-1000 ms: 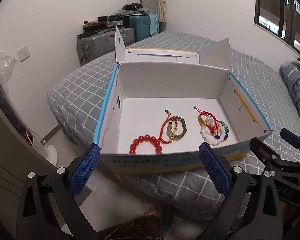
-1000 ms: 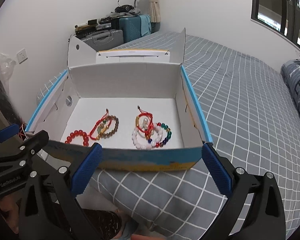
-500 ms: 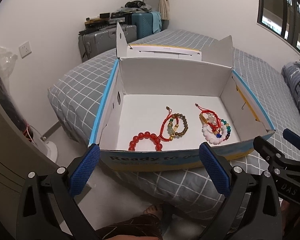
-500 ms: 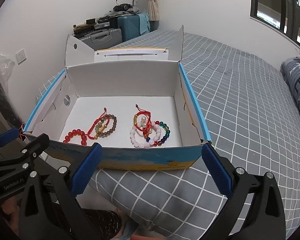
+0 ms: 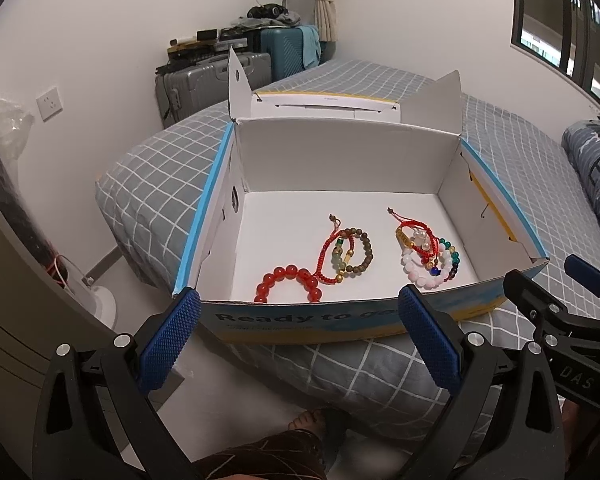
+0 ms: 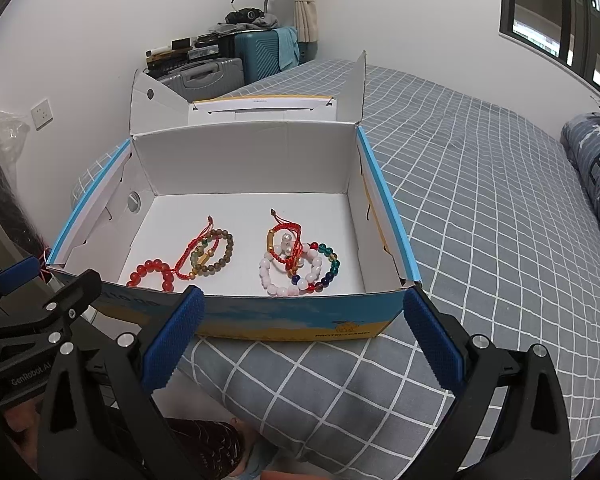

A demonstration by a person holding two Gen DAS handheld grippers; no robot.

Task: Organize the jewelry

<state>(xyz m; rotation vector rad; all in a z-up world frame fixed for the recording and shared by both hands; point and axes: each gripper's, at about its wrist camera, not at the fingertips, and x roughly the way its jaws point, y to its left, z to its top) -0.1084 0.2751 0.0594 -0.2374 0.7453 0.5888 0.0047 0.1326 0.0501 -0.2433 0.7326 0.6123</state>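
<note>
An open cardboard box (image 5: 340, 152) sits at the near edge of the bed (image 6: 480, 208), flaps up. On its white floor lie two clusters of bracelets — toward the left wall, a red bead bracelet (image 5: 290, 282) touching a red cord (image 5: 327, 254) looped with a brown bead bracelet (image 5: 358, 254); toward the right wall, a tangled heap (image 6: 298, 262) of white, multicoloured and red-cord strands, perhaps three. The left hand-held gripper (image 5: 298, 338) and right hand-held gripper (image 6: 304, 338) both hover before the box — jaws spread wide, holding nothing
</note>
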